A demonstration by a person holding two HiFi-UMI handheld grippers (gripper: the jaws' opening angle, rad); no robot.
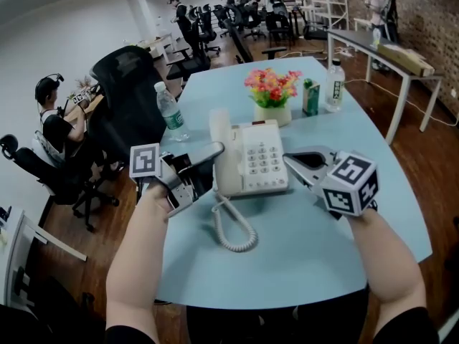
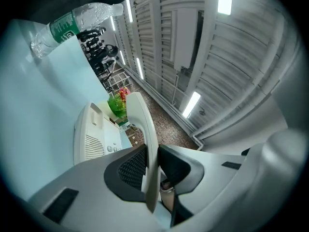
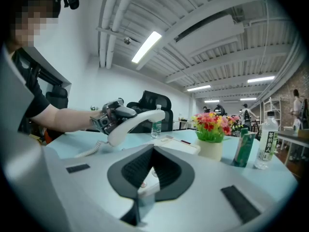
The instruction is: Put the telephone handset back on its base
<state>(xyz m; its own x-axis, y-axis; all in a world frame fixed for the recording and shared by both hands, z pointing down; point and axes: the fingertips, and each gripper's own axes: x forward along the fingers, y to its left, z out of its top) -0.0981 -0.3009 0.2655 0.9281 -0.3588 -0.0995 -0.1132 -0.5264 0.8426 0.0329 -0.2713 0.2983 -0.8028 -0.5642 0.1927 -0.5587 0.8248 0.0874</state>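
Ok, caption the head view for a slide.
Left gripper holds the handset raised beside the phone base.

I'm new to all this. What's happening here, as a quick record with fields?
Handset: clamped in the left gripper's fingers, tilted, lifted over the base's left side
Base: on the light blue table, handset not yet on it
Cord: coiled, on the table before the base
Right gripper: fingers together, empty, by the base's right edge
Behind: flowers, two bottles

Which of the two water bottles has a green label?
The clear plastic bottle on the left, by the black office chair. The other clear bottle, beside the green carton, has a white label.
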